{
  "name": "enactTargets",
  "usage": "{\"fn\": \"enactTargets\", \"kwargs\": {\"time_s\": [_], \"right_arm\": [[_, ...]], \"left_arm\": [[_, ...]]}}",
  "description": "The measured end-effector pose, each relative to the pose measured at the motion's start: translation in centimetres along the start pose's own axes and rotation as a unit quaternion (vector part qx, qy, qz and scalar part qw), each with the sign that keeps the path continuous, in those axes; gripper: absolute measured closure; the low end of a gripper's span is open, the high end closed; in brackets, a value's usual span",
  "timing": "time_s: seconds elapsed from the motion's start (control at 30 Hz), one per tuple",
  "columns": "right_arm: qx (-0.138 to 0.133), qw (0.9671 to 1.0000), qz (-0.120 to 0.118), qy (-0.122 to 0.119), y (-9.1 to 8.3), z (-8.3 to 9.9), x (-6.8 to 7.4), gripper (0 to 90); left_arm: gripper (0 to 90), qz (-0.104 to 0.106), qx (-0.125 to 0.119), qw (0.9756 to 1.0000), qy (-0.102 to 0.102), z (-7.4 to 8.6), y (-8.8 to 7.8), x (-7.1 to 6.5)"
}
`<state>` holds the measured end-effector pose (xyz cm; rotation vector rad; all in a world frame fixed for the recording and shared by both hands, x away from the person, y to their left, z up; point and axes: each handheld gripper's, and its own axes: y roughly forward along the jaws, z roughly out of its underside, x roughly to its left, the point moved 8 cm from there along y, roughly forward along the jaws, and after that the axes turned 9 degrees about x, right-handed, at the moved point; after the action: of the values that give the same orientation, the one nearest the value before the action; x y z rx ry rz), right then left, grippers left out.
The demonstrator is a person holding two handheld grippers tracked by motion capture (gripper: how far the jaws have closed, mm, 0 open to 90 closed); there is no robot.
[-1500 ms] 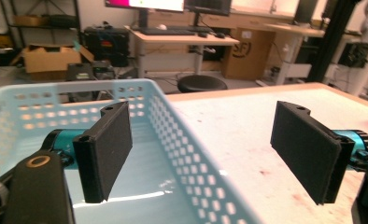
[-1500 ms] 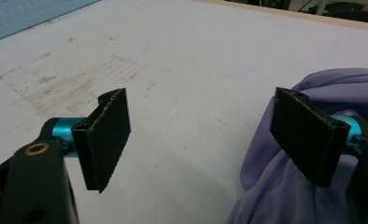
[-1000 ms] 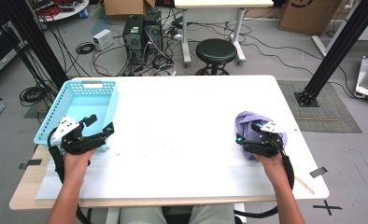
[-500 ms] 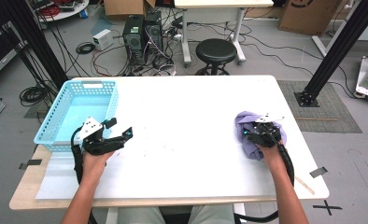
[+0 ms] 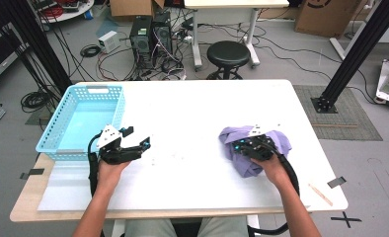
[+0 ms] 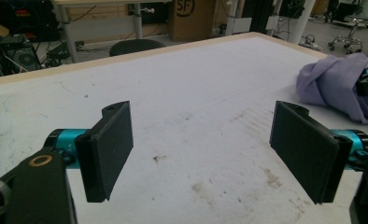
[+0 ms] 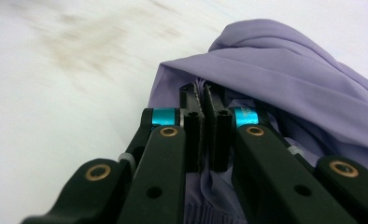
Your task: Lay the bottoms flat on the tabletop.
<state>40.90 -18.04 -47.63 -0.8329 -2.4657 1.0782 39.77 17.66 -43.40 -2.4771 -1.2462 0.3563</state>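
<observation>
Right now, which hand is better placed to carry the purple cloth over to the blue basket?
The right. Its gripper has just closed on the cloth, with fabric pinched between the pads. The left gripper is open over bare table, apart from the cloth, though nearer the basket.

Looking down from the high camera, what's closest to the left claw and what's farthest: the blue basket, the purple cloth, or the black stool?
From the left claw:
1. Blue basket, just beside it at the table's left edge.
2. Purple cloth, across the table on the right, pinched in the right claw.
3. Black stool, on the floor beyond the table's far edge.
</observation>
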Motion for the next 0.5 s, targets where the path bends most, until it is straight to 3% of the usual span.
{"fn": "enactTargets", "kwargs": {"time_s": [0.1,0.17,0.2,0.27,0.33,0.4,0.5], "right_arm": [[-0.029,0.9986,-0.042,-0.017,0.7,-1.7,1.8,84.2],[-0.054,0.9976,-0.041,-0.014,0.4,-2.6,1.9,76.0],[-0.066,0.9972,-0.034,-0.001,0.0,-2.8,1.7,69.6],[-0.086,0.9959,-0.016,0.022,-1.2,-2.9,0.8,63.8],[-0.096,0.9944,0.021,0.039,-2.4,-2.3,-0.5,61.3],[-0.089,0.9924,0.063,0.057,-3.4,-1.3,-1.8,60.4],[-0.068,0.9894,0.1,0.081,-4.0,0.5,-3.5,53.9]], "left_arm": [[21.6,0.004,0.002,1.0,-0.003,0.0,0.5,0.1],[21.9,0.007,0.005,0.9999,-0.006,0.2,0.8,0.1],[21.9,0.009,0.007,0.9999,-0.007,0.2,1.0,0.1],[21.9,0.01,0.01,0.9999,-0.005,0.3,1.3,-0.1],[22.1,0.013,0.011,0.9998,-0.006,0.4,1.5,-0.3],[22.7,0.017,0.012,0.9998,-0.007,0.5,1.8,-0.5],[23.8,0.023,0.016,0.9996,-0.006,0.7,2.2,-1.0]]}}
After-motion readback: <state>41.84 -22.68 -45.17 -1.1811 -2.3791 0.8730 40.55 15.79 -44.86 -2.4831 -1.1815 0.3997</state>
